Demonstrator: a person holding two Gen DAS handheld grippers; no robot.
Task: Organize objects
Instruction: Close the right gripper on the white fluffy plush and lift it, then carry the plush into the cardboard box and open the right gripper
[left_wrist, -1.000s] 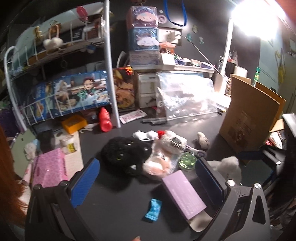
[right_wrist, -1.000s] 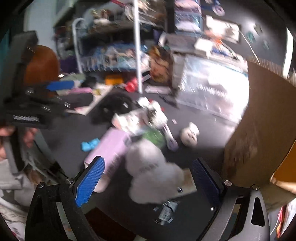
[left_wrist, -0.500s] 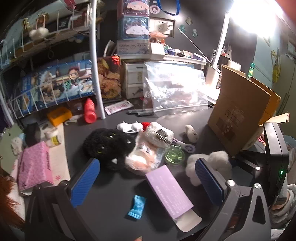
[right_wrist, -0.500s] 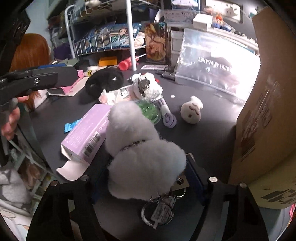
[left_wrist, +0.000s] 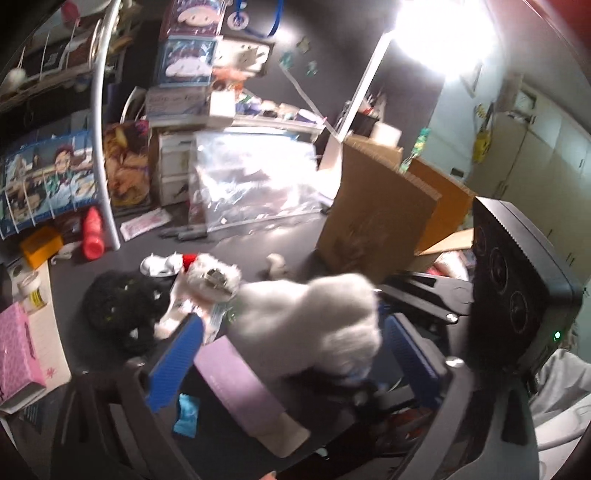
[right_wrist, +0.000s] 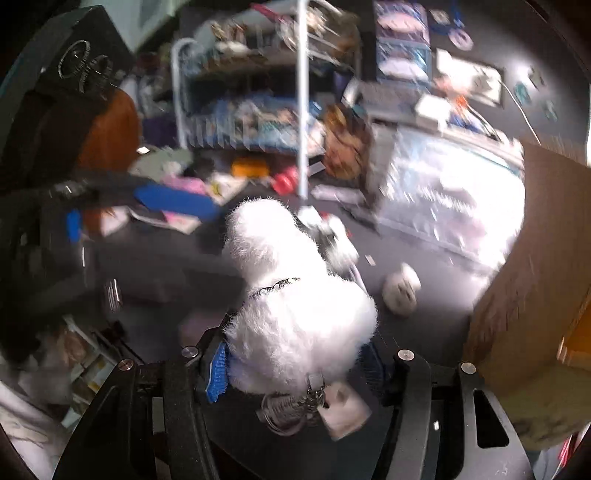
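The right gripper (right_wrist: 291, 363), whose jaws have just been closing, is clenched on the fluffy white two-lobed plush keychain (right_wrist: 295, 295), its blue pads pressed into the lower lobe; a metal ring and tag (right_wrist: 295, 406) dangle beneath. A second ago that plush lay loose on the black desk (left_wrist: 236, 258) between wide jaws; it now looks raised off the desk, in front of the brown cardboard box (left_wrist: 373, 218).

The left gripper (left_wrist: 291, 350) grasps nothing: its jaws have just been narrowing but stand apart, and the white plush, carried by the other tool, now fills the gap where half a second ago only the desk showed.

Left of the box lie one lilac carton (left_wrist: 243, 387), one blue sweet wrapper (left_wrist: 186, 413), one black furry plush (left_wrist: 122, 306) and one smaller white plush with a clip (left_wrist: 214, 278). One small cream figure (left_wrist: 275, 264) sits close to the box's foot. Behind, one clear plastic bag (left_wrist: 255, 184) leans just left of the box.
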